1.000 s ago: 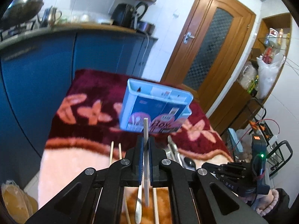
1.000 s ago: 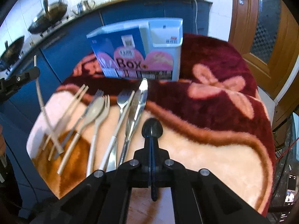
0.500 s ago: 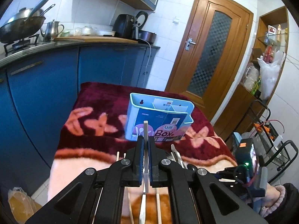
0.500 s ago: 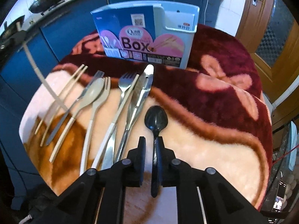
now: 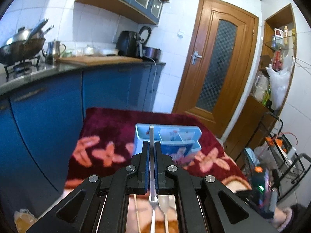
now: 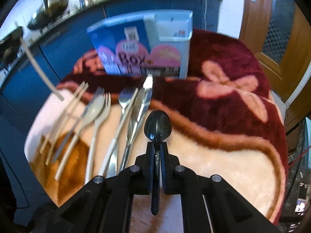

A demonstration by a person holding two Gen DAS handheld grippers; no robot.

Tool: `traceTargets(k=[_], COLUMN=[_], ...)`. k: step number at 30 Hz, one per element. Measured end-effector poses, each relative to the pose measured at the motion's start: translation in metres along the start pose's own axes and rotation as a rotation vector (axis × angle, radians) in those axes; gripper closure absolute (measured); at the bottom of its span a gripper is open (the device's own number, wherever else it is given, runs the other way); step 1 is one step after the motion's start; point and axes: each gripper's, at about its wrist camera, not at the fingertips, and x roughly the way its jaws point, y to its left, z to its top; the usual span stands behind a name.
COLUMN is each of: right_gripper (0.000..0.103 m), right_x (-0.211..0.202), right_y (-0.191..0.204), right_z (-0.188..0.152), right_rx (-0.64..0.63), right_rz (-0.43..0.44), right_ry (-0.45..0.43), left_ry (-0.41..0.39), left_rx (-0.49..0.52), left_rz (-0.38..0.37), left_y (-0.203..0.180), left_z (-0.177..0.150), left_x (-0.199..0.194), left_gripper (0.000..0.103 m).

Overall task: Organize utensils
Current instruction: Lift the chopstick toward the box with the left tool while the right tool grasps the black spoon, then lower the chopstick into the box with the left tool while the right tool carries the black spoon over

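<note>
As I looked along my left gripper (image 5: 151, 147), its jaws were clamped on a pale chopstick (image 5: 151, 136) whose tip stood in line with the left compartment of the blue utensil box (image 5: 196, 137) on the red floral blanket (image 5: 101, 128). The stick was thin and held far back, so I judged it could swing and catch the box rim, or slip through the pads.

From my right gripper (image 6: 157, 151), the jaws were closed on the handle of a black spoon (image 6: 157, 125), its bowl above the blanket beside the knives (image 6: 142, 101), forks (image 6: 127, 97) and remaining chopsticks (image 6: 75, 97). The box (image 6: 143, 44) stood beyond them; a careless reach might have knocked it over.
</note>
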Motion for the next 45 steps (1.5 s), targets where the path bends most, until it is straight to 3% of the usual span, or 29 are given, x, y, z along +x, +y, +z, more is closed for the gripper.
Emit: traceTargets(k=[5,10,16,26,36,45], right_gripper=[0.095,0.095,0.095,0.095,0.095,0.095], right_x=[-0.024,-0.038,-0.044,-0.04,-0.022,0.02], right_y=[-0.008,-0.01,-0.015,-0.016,-0.03,-0.04], right_z=[-0.007,-0.007,0.002,0.038,0.103,0.138], right_rx=[0.038,0.032,0.013,-0.005,0.068,0.161], right_rz=[0.028,0.003,-0.004,-0.01,0.087,0.083], right_ry=[-0.156,-0.293,-0.4,-0.473,-0.623,-0.693], left_ry=[-0.051,-0.125,-0.163,-0.033,0.019,0.049], left_rx=[-0.007,-0.007,0.053,0.033,0.05,0.032], left_rz=[0.023,0.04,0.088,0.109,0.074,0.014], left_y=[-0.001,-0.007,-0.019,0.001,0.005,0.015], left_z=[0.028,0.062,0.085,0.056,0.026,0.019], left_x=[0.01,0.018,0.042,0.117,0.14,0.156], left_gripper=[0.099,0.099,0.099,0.099,0.099,0.099])
